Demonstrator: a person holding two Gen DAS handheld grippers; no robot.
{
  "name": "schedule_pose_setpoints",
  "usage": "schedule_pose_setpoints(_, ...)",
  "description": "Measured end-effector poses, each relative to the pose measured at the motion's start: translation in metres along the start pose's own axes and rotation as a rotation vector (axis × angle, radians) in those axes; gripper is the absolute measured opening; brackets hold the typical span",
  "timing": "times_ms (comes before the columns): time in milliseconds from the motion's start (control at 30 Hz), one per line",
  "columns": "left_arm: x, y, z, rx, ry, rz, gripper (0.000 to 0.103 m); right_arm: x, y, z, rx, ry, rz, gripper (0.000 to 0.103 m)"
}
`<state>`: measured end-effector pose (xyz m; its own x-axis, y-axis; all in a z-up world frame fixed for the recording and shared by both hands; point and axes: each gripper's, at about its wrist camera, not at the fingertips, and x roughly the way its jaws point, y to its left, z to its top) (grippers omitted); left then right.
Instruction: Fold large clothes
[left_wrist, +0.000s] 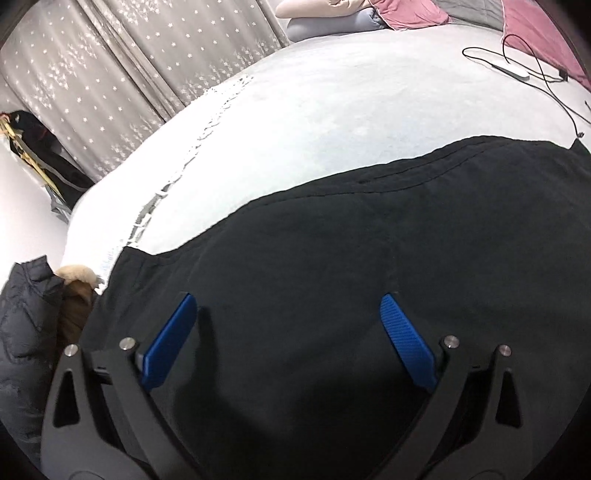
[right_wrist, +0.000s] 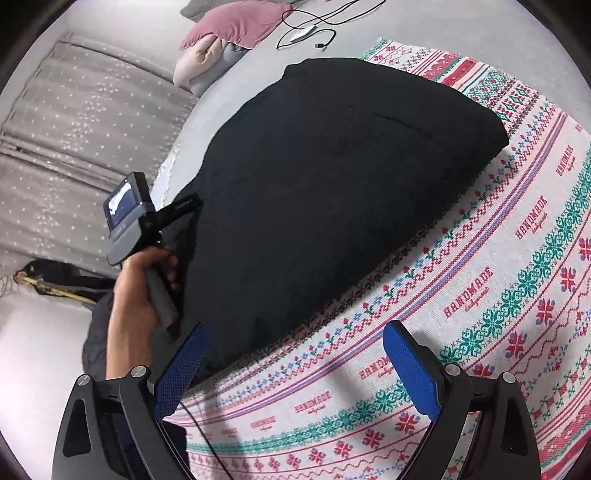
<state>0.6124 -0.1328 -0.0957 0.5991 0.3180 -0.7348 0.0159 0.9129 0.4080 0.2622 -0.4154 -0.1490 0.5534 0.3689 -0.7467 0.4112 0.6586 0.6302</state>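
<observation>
— Black fabric fills most of both views. Where does the black garment (left_wrist: 369, 277) lie?

— Flat on the bed (left_wrist: 295, 110), spread over the pale grey sheet and, in the right wrist view, partly over the patterned blanket (right_wrist: 480, 295) with its red and green cross-stitch bands. Its near edge runs along that blanket, and one corner reaches toward the blanket's far edge.

— And the left claw (left_wrist: 288, 332)?

— It hangs above the garment with its blue fingers (left_wrist: 170, 343) spread wide, nothing between them. In the right wrist view the person's left hand (right_wrist: 136, 291) grips its handle at the garment's left edge, near the side of the bed.

— The right claw (right_wrist: 295, 365)?

— Also wide open, empty, held over the patterned blanket just beside the garment's near edge.

— Anything else on the bed?

— Pink and pale pillows (right_wrist: 229, 33) at the far end, with a black cable (left_wrist: 535, 70) looped on the sheet near them. A dark puffer jacket (left_wrist: 26, 332) sits off the bed's near left corner, and a star-printed curtain (left_wrist: 110, 74) hangs beyond the far side.
</observation>
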Motion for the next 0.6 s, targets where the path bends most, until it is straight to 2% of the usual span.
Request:
schedule_pose_setpoints(67, -0.008, 0.006, 0.000, -0.013, 0.009, -0.009, 0.099, 0.001, -0.002, 0.002, 0.009, -0.008, -0.001, 0.097)
schedule_pose_setpoints(200, -0.047, 0.035, -0.024, -0.135, -0.005, -0.236, 0.099, 0.001, -0.007, 0.006, 0.027, -0.002, 0.008, 0.097)
schedule_pose_setpoints(267, -0.076, 0.039, -0.051, -0.114, -0.025, -0.295, 0.099, -0.001, -0.011, 0.009, 0.051, -0.011, 0.023, 0.097)
schedule_pose_setpoints(367, -0.122, 0.032, -0.108, 0.038, -0.116, -0.281, 0.099, -0.003, -0.013, 0.010, 0.073, -0.017, 0.033, 0.097)
schedule_pose_setpoints(433, -0.131, 0.025, -0.135, 0.090, -0.112, -0.267, 0.099, -0.004, -0.015, 0.010, 0.086, -0.018, 0.051, 0.097)
schedule_pose_setpoints(500, -0.122, 0.020, -0.154, 0.095, -0.077, -0.257, 0.099, -0.007, -0.018, 0.011, 0.084, -0.024, 0.051, 0.097)
schedule_pose_setpoints(600, -0.112, 0.021, -0.161, 0.039, -0.076, -0.275, 0.100, -0.005, -0.017, 0.008, 0.090, -0.019, 0.047, 0.097)
